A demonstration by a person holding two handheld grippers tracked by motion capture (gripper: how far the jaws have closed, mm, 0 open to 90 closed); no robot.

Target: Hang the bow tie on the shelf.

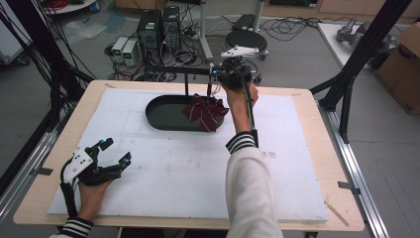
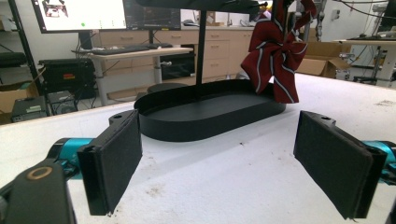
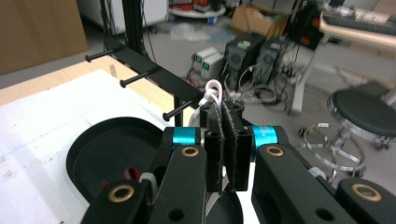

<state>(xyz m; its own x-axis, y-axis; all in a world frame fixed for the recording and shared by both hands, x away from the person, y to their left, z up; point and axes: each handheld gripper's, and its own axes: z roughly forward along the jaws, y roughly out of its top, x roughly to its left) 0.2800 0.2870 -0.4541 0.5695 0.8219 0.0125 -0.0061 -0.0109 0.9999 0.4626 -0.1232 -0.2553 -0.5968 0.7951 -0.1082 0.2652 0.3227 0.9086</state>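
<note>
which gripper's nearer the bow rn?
Right. The right gripper holds the white loop of the red bow, which hangs over the black tray. The left gripper rests open near the table's front-left, well away.

Looks like a robotics lab or research workspace: desktop towers (image 1: 158,27) sitting on the floor in a tangle of cables (image 1: 190,54), monitors (image 2: 105,14) on a desk, black aluminium framing (image 1: 366,47), cardboard boxes (image 1: 403,64), a rolling stool (image 3: 362,114).
</note>
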